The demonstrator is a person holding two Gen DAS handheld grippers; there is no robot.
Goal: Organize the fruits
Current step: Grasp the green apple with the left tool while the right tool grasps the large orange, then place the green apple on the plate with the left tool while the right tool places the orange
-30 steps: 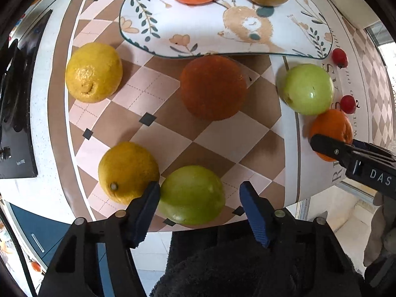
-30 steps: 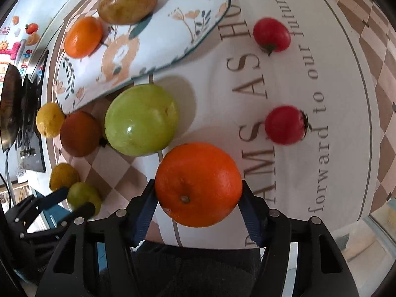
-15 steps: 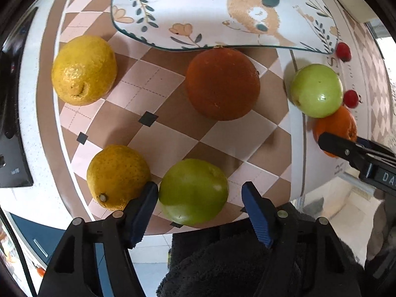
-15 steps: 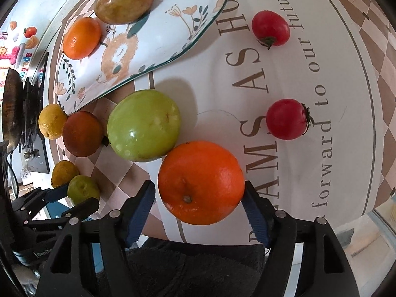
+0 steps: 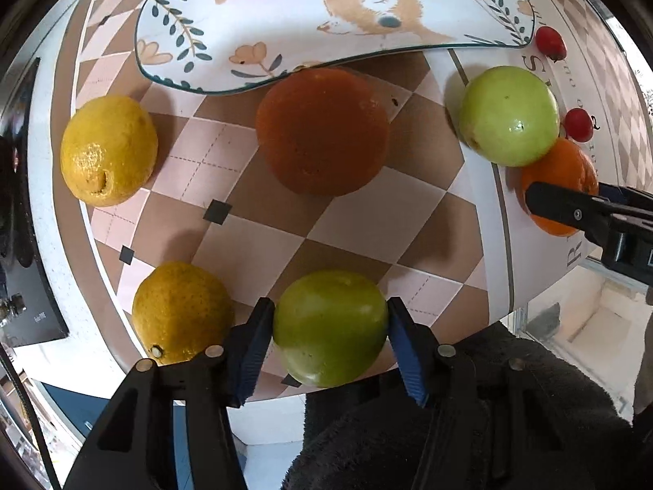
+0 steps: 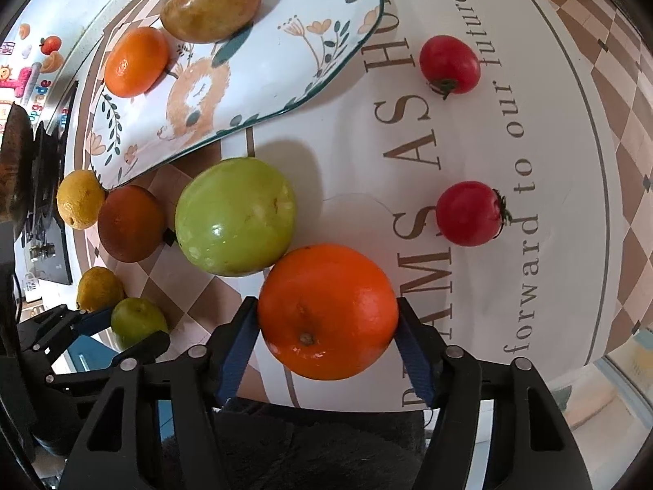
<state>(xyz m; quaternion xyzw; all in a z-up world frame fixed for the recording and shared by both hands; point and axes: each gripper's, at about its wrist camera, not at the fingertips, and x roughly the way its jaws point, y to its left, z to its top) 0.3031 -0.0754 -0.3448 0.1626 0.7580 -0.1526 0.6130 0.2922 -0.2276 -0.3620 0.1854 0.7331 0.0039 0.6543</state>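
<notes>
Counter (image 5: 253, 241) under a checkered cloth, fruit loose on it; a printed plate (image 5: 285, 32) at the far side already carries a tangerine (image 6: 135, 62) and a mango (image 6: 210, 0), so it reads as the collection point.

Left to right, left wrist view: a big lemon (image 5: 108, 151) and a smaller lemon (image 5: 181, 312) at the left edge, neither touched. Just right of the small lemon, the left tongs (image 5: 329, 341) bracket a green citrus fruit (image 5: 330, 326). The jaws are closing, blue pads (image 5: 255, 347) touching both flanks at the widest girth, where a round fruit slips least. The fruit appears to sit on the cloth near the counter's front edge.

Centre: a dark orange (image 5: 322, 130) tucked against the plate rim, free.

Right wrist view: a green apple (image 6: 236, 216) touches the bright orange (image 6: 328, 310) that the right tongs (image 6: 327, 341) straddle. These jaws are also closing, pads against the orange's sides, stem scar toward the camera. The orange seems not yet lifted.

Far right: two red tomatoes (image 6: 449, 64) (image 6: 469, 213) on the lettered part of the cloth, well apart from either tool.

Judgement: both hands are taking hold at once, likely to carry both fruits to the plate. The apple leaning on the orange may roll when the orange leaves.
</notes>
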